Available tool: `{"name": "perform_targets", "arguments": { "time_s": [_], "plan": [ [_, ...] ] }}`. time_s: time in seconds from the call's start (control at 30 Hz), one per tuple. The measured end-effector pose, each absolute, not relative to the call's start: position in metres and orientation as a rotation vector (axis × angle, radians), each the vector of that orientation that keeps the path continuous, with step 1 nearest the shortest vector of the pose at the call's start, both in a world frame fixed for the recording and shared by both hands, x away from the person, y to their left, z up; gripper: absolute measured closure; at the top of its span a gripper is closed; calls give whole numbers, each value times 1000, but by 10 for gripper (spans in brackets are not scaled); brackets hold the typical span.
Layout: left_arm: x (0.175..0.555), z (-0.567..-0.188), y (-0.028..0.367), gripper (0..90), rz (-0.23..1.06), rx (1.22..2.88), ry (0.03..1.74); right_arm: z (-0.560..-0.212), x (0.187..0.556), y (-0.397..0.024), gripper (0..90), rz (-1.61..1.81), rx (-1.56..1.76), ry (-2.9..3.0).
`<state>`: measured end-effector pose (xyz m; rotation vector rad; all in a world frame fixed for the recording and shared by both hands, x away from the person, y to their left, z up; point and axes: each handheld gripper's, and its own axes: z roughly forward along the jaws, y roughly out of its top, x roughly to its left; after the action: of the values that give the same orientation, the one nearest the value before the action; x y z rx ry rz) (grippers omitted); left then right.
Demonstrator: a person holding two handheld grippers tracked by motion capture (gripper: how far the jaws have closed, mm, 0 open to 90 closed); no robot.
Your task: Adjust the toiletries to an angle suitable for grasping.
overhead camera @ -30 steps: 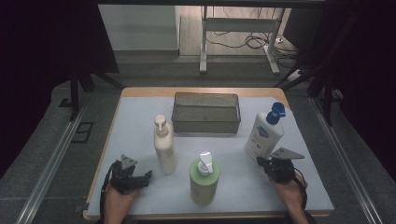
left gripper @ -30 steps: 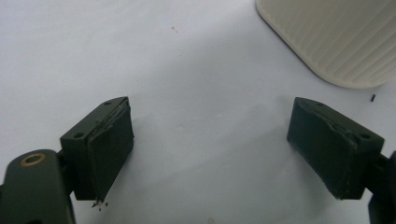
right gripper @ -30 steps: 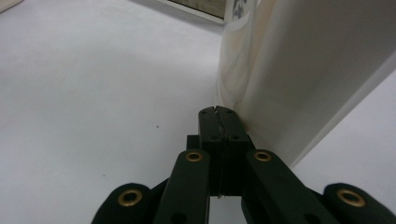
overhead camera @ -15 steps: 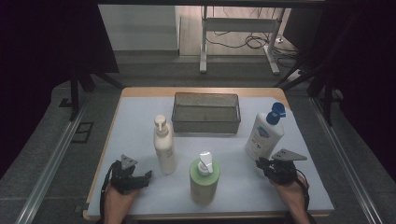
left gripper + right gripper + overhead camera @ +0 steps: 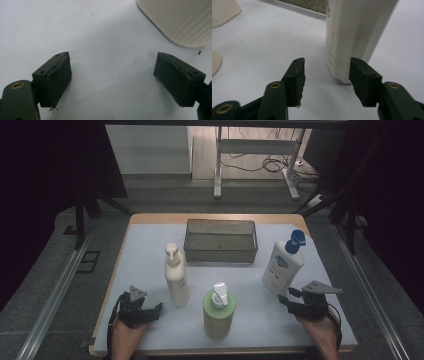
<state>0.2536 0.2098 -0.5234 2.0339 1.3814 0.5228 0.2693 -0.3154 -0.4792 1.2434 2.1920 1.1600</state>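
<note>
Three pump bottles stand on the white table top. A cream bottle (image 5: 176, 276) is left of centre, a green one (image 5: 218, 312) near the front, and a white one with a blue pump (image 5: 283, 262) at the right. My left gripper (image 5: 156, 309) rests at the front left, open, with bare table between its jaws and the cream bottle's base (image 5: 180, 20) just ahead. My right gripper (image 5: 285, 301) sits at the front right, just short of the white bottle (image 5: 354, 37). Its jaws have just been opening and nothing is between them.
A dark mesh basket (image 5: 221, 240) stands at the back centre of the table (image 5: 150, 250). Floor rails run along both sides, and a metal stand with cables lies beyond the far edge.
The right gripper's jaws have spread apart and the hand has edged up and toward the white bottle. The left hand and the bottles are as before.
</note>
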Motion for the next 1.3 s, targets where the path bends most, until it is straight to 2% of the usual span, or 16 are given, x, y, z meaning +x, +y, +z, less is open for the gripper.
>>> {"name": "perform_targets", "arguments": {
  "time_s": [0.47,1.3],
  "plan": [
    [254,-523,210,144,523,2034,1382,-452,275,-326,293,1162,1239,2145],
    [254,-523,210,144,521,2036,1381,-424,304,-311,262,1172,1204,2079]
  ]
}}
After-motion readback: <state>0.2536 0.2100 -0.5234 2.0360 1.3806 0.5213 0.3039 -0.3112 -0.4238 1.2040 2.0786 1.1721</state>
